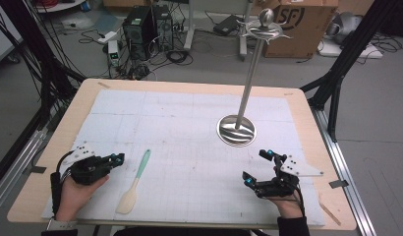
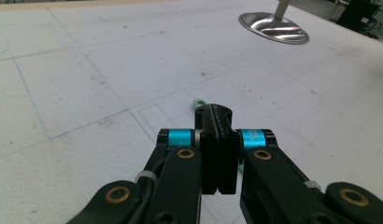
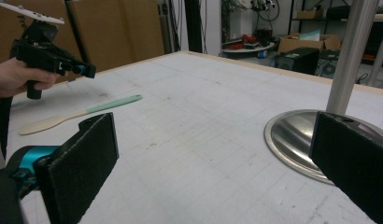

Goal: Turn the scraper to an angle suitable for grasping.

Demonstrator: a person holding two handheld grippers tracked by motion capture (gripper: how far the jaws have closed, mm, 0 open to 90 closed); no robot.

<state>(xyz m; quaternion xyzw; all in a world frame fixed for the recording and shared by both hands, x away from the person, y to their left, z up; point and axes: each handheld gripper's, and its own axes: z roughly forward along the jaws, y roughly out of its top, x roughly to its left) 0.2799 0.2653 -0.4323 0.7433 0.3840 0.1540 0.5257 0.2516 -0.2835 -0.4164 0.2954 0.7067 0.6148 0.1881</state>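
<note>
A spatula (image 1: 134, 184) with a mint-green handle and a pale wooden blade lies on the white mat at the front left; it also shows in the right gripper view (image 3: 82, 113). My left gripper (image 1: 120, 158) hovers just left of the handle, shut with nothing between its jaws. In the left gripper view the joined jaws (image 2: 217, 111) point at the handle's ring end (image 2: 197, 102), which peeks out beyond them. My right gripper (image 1: 256, 166) is held at the front right, open and empty (image 3: 213, 135). A steel hanging stand (image 1: 236, 130) rises just beyond it.
The stand's round base (image 3: 292, 135) sits close ahead of the right jaws, and its pole (image 1: 251, 78) ends in hooks at the top. The white mat (image 1: 189, 118) covers a wooden table (image 1: 307, 113). Computers, cables and a cardboard box (image 1: 298, 19) lie on the floor behind.
</note>
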